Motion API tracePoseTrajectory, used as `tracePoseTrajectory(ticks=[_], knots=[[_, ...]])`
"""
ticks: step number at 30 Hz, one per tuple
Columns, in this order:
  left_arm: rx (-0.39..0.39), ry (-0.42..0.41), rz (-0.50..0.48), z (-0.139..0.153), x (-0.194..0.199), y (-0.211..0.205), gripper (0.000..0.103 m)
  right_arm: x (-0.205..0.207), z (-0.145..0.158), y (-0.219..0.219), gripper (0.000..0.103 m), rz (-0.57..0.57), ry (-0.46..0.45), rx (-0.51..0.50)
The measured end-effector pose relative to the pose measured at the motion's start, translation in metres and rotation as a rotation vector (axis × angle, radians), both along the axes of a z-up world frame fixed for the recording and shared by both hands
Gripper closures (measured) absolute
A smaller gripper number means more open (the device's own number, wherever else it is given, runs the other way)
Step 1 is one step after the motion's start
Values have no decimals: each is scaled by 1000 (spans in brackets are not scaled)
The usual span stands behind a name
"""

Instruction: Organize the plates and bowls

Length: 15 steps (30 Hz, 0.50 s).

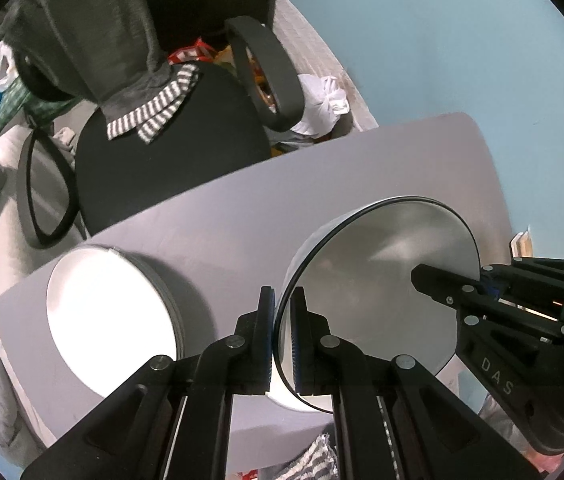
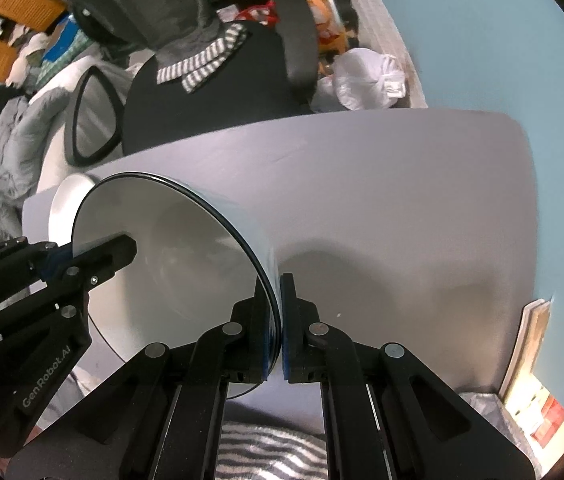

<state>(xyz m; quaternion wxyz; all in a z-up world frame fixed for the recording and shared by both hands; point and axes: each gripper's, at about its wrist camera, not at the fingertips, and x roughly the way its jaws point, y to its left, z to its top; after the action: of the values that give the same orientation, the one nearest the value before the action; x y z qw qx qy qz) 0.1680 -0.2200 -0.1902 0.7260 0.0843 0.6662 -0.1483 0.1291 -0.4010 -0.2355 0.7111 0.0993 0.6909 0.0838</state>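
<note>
The left gripper (image 1: 282, 332) is pinching the near rim of a wide, dark-rimmed bowl (image 1: 378, 280), one finger inside the wall and one outside, and the right gripper (image 2: 278, 328) is clamping the opposite rim of the same bowl (image 2: 170, 256) in the same way, so both tools are pressed together on its thin wall and are sharing the load between them. In the left wrist view the right gripper (image 1: 494, 292) is reaching in from the right edge, and in the right wrist view the left gripper (image 2: 62, 260) is coming in from the left edge. The bowl is hanging above the pale grey table (image 1: 242, 208), apparently clear of the surface, with its mouth facing the cameras and a shadow lying under it on the table (image 2: 402, 208). Just beside it on the left a second bowl (image 1: 114, 320), white inside, is sitting on the table, and its edge is peeking out behind the held bowl in the right wrist view (image 2: 64, 196). Beyond the table a black office chair (image 1: 170, 152) with a grey garment draped over its back is standing amid clutter. Judging by this, the task is only partly along: one bowl is in the air, the other is waiting, nothing is stacked yet, and no plates are showing, so nesting or setting the carried bowl down looks to be what is left
</note>
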Motion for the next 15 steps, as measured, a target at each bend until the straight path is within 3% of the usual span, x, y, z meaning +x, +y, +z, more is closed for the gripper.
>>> tracePoseTrajectory(ticks=[15], knots=[[32, 42, 55, -23, -31, 26, 97, -25, -15, 36, 98, 85, 40, -49]])
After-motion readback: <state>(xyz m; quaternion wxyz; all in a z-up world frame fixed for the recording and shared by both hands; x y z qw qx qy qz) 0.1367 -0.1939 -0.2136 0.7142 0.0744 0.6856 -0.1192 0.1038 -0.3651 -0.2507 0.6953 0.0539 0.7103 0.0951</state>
